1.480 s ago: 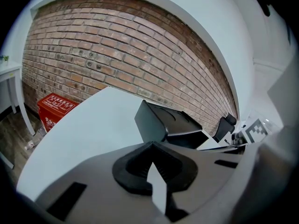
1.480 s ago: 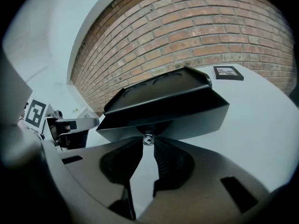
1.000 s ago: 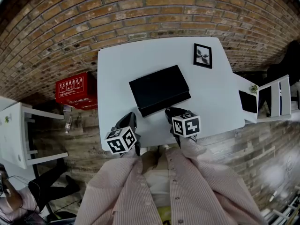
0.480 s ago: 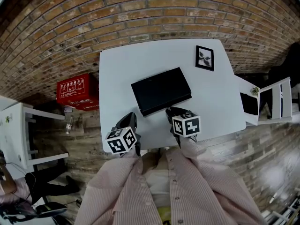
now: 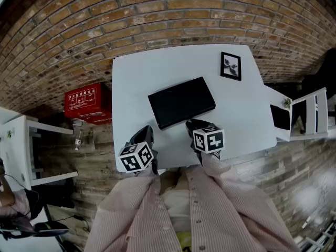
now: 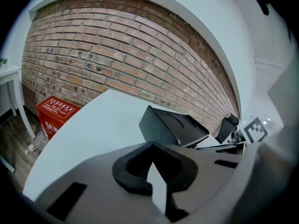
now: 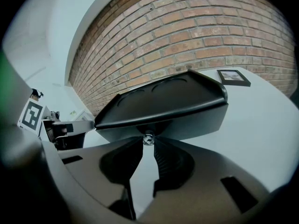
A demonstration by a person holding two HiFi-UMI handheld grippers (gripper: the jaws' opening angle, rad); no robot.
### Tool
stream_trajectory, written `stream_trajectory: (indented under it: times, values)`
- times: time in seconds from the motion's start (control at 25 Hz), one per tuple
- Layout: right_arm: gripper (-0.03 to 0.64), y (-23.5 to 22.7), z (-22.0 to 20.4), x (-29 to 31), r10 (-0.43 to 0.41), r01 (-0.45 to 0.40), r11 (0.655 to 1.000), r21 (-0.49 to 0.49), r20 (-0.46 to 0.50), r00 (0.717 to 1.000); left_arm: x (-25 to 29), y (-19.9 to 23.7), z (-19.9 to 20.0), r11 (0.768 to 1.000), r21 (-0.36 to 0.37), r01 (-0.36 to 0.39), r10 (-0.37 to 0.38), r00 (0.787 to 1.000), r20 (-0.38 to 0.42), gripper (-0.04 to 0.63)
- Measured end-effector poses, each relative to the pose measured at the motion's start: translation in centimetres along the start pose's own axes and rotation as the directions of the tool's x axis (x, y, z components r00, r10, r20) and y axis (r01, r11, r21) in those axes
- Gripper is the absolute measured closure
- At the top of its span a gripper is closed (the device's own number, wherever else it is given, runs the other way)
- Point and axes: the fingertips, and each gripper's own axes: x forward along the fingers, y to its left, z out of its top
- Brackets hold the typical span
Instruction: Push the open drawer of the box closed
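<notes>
2 grippers are hovering over the near edge of the white table (image 5: 131, 83). Your left gripper (image 6: 150, 144) is keeping its jaws pressed together on nothing, near the left front of the box. Your right gripper (image 7: 148, 143) is clamping the small silvery knob (image 7: 148, 137) on the drawer front (image 7: 196, 122) of the black box (image 5: 181, 101), which is lying mid-table and facing you. Beyond it, a framed picture (image 5: 231, 65) is standing near the far right corner, with the brick wall (image 5: 157, 14) rising behind.

Black flat plastic box (image 5: 181, 101) mid white table (image 5: 131, 88); small framed picture (image 5: 230, 65) behind-right of it; red floor crate (image 5: 86, 103) left of table; brick wall (image 5: 157, 14) behind.
</notes>
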Motion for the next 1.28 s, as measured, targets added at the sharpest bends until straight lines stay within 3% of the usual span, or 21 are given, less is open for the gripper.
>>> stream_trajectory:
  times: [0.88, 1.12, 1.28]
  values:
    - [0.54, -0.1, 0.3, 0.4, 0.003, -0.003, 1.0, 0.0, 0.013, 1.0, 0.2, -0.5, -0.2, 1.0, 0.017, -0.001, 0.001, 1.0, -0.007, 0.6]
    - [0.54, 0.1, 0.4, 0.4, 0.0, 0.006, 0.994, -0.11, 0.051, 0.999, -0.2, -0.5, -0.4, 1.0, 0.021, -0.002, 0.002, 1.0, -0.005, 0.6]
    - [0.538, 0.0, 0.5, -0.6, 0.011, 0.003, 0.993, -0.121, 0.115, 0.993, -0.7, -0.8, 0.0, 0.999, 0.049, 0.004, -0.005, 1.0, 0.01, 0.6]
